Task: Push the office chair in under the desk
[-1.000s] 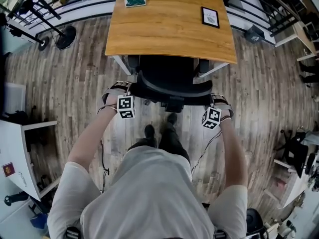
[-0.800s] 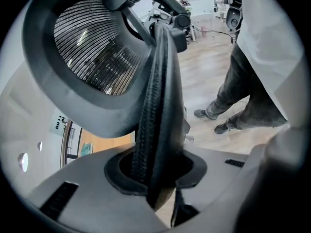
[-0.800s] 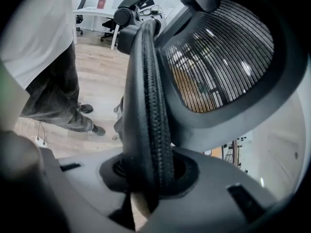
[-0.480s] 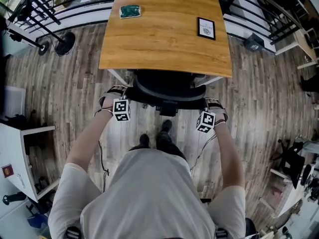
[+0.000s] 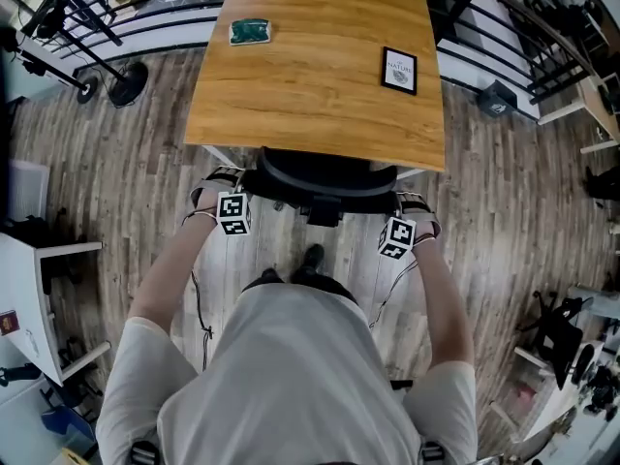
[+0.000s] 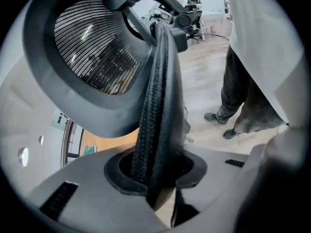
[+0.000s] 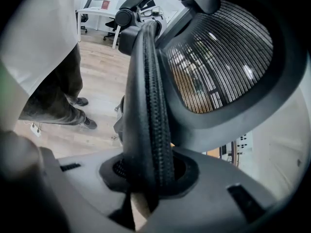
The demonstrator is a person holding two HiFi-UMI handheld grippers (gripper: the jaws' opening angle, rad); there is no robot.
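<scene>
- At the far left, a white table (image 5: pixel 44 284) is standing on the plank floor (image 5: pixel 126 163), well apart from the chair.
- Our left hand (image 5: pixel 207 190) is holding the left tongs (image 6: pixel 154 178). Their marker cube (image 5: pixel 233 213) is showing just beside the left end of the chair's back.
- In the left gripper view, these tongs are clamping the black padded rim (image 6: pixel 156 106) of the backrest. The rim is rising from between the two pads, and they are pressing on it from both sides. A mesh panel (image 6: pixel 92 52) in a black frame is filling the upper left of that view.
- A small green object (image 5: pixel 250 31) is lying near the far left corner of the wooden surface (image 5: pixel 310 105).
- The office chair (image 5: pixel 325 175) is sitting in the middle, at the near edge of the surface. Its seat is hidden below the top, and only the curved top of the backrest is showing, right at that edge.
- Our shoes (image 5: pixel 312 256) are showing on the floor just behind the chair.
- A framed card (image 5: pixel 398 70) is lying flat near the right edge of the surface.
- Our right hand (image 5: pixel 426 211) is holding the right tongs (image 7: pixel 146 183), with their cube beside the right end of the backrest.
- In the right gripper view, these tongs are gripping the opposite padded edge (image 7: pixel 146 110) of the backrest, with both pads pressing on it.
</scene>
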